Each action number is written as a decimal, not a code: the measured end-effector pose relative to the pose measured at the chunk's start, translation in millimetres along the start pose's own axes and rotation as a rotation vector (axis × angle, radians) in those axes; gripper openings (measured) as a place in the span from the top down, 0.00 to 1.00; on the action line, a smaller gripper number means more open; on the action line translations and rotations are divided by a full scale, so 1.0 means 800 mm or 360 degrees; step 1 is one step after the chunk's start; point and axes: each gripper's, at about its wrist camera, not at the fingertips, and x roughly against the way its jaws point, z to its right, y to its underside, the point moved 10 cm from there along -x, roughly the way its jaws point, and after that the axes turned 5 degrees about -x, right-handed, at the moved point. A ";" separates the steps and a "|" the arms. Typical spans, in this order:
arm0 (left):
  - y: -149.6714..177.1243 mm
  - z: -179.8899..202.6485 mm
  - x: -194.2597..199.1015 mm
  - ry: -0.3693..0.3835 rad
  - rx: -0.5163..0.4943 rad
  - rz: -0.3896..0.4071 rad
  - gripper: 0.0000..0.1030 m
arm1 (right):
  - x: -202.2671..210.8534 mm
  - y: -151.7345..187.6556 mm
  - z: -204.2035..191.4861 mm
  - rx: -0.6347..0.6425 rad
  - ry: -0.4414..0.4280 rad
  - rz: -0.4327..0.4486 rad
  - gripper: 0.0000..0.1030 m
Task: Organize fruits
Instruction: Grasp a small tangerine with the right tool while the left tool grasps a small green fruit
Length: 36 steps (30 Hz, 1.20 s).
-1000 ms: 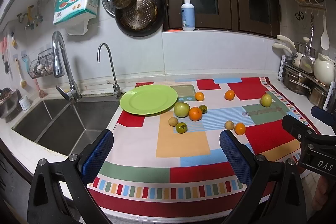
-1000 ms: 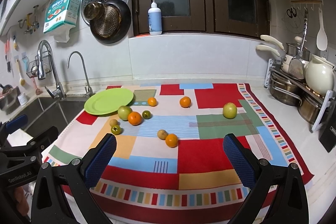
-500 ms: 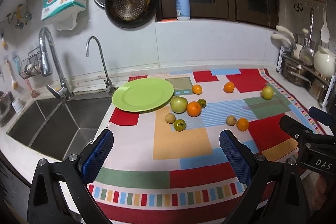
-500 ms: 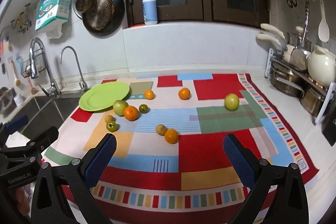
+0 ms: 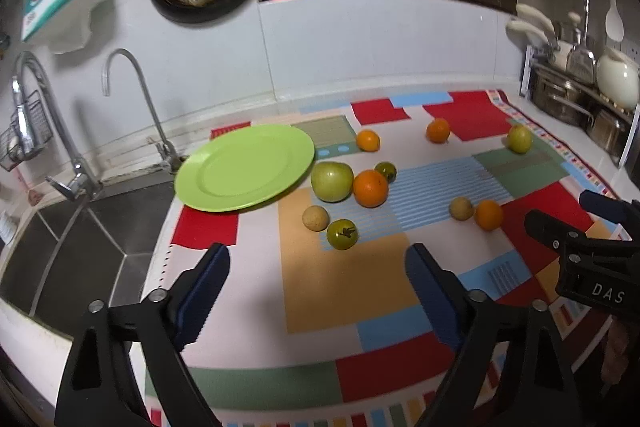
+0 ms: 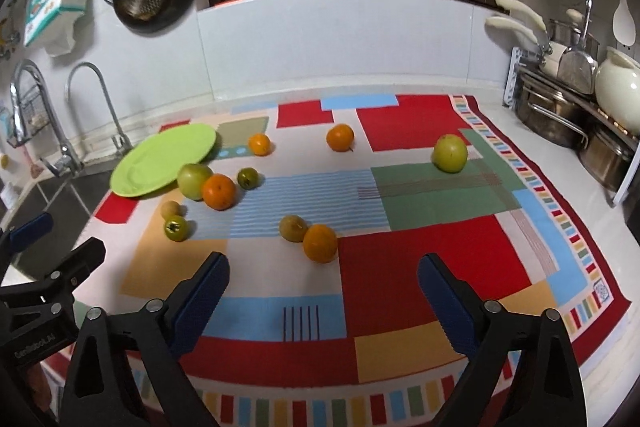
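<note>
Counted ten fruits on the patchwork cloth (image 6: 424, 123), none on the green plate (image 5: 244, 167) yet. Four oranges: a big one (image 5: 370, 188) touching a large green apple (image 5: 332, 181) just right of the plate, one (image 5: 368, 140) behind them near the plate's far edge, one (image 5: 438, 130) further right at the back, and one (image 6: 319, 243) nearest the right gripper, touching a dull tan fruit (image 6: 293, 227). Two green apples total, the second (image 6: 450, 153) off on its own toward the right border of the cloth. Two small dark green tomatoes: one (image 5: 342, 233) with its star-shaped calyx facing up toward the camera, one (image 5: 386, 171) behind the big orange. Two tan round fruits, the other (image 5: 315, 217) sitting right beside the front tomato.

Everything was roundish, so no real long axis to speak of. Oranges looked pebbly and matte, apples smooth. The plate was a flat, shiny round disc, sitting at the cloth's left corner with its rim hanging toward the steel sink (image 5: 80, 247).

Left gripper (image 5: 316, 283) was spread wide with nothing between its blue ribbed pads (image 5: 208, 279), hovering over the cloth's near left part. Right gripper (image 6: 322, 291) was likewise released and empty, low over the near edge, with that front orange just beyond it.
</note>
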 end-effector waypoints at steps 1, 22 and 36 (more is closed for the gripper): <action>0.001 0.001 -0.010 0.0014 -0.0012 -0.0014 0.19 | -0.006 0.001 0.000 0.0005 0.0013 -0.0011 0.12; 0.012 0.026 -0.127 0.0251 -0.0124 -0.0230 0.60 | -0.115 0.016 0.006 0.0003 0.0096 -0.0256 0.47; 0.018 0.035 -0.144 0.0303 -0.0122 -0.0279 0.71 | -0.126 0.019 0.000 0.0025 0.0063 -0.0294 0.69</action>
